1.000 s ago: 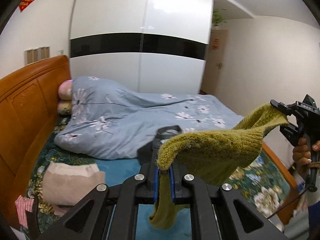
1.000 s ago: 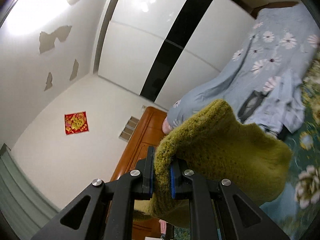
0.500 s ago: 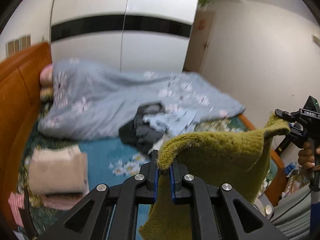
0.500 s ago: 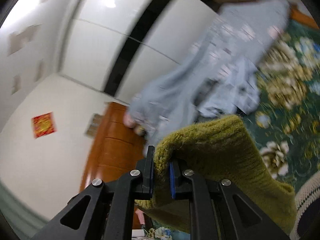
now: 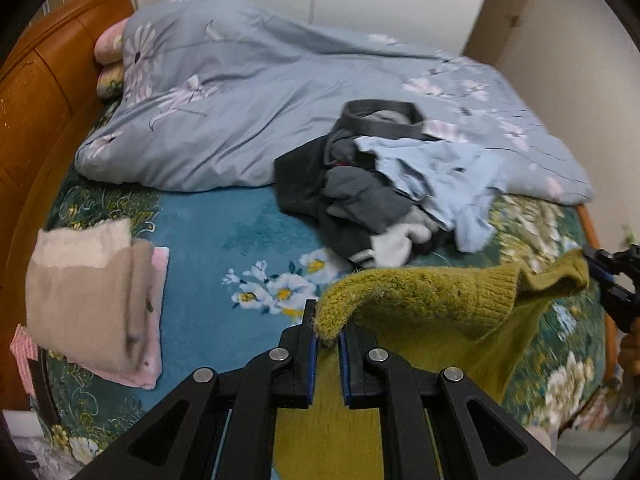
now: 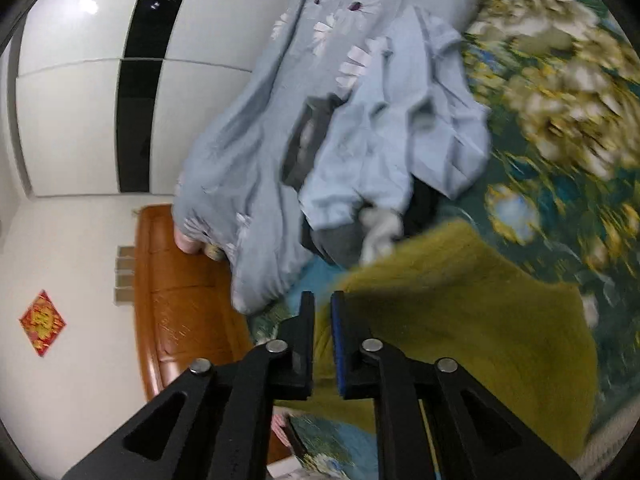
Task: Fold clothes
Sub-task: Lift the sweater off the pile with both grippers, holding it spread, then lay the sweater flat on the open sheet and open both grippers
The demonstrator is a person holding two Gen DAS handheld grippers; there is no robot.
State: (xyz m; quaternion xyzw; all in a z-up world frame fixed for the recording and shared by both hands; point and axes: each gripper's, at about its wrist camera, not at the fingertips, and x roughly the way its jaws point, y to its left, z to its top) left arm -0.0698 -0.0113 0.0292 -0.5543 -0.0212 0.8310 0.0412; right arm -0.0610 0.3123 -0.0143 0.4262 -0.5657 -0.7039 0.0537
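From your left wrist view, the sweater (image 5: 432,300) is a fuzzy olive-green knit, stretched in the air above the bed (image 5: 224,232) with its body sagging below the top edge. Your left gripper (image 5: 328,334) is nearly closed and pinches one top corner, a tuft of knit poking up between the blue pads (image 5: 313,364). At the far right your right gripper (image 5: 596,266) bites the other corner. Behind lie a heap of grey and pale blue clothes (image 5: 384,184), a flowered quilt (image 5: 224,96) and a folded stack (image 5: 92,292) by the headboard (image 5: 36,92). From your right wrist view, the sweater (image 6: 460,320) spreads blurred and flat over the floral bed (image 6: 560,120). Your right gripper (image 6: 322,314) shows a narrow gap between its fingers, with green knit seen through it; you cannot tell here where the fabric is caught.
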